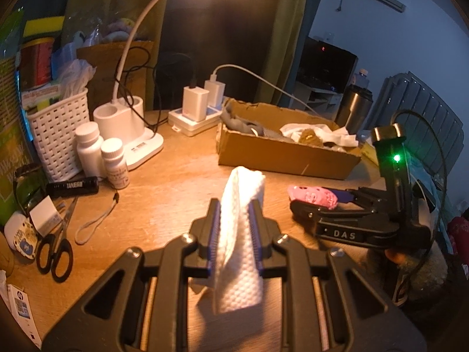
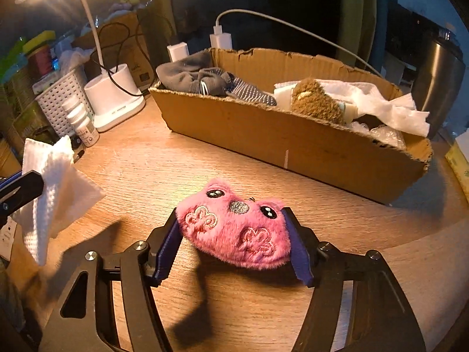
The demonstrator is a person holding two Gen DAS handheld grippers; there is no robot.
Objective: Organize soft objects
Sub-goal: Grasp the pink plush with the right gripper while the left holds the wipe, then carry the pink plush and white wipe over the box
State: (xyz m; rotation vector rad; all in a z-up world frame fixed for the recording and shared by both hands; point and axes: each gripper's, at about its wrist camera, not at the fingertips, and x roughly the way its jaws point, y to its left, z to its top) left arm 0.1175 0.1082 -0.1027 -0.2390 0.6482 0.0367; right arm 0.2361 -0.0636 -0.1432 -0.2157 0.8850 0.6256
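The left gripper (image 1: 234,228) pinches a white cloth (image 1: 241,234) upright while the right gripper (image 2: 234,234) straddles the pink plush (image 2: 234,226) on the desk, pads at its flanks, so squeezing gently then lifting toward the cardboard box (image 2: 293,143) beyond looks wisest.

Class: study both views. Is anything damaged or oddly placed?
Yes. The brown cardboard box has ragged, torn rims, and a white paper towel droops over its right end. Nothing has spilled.
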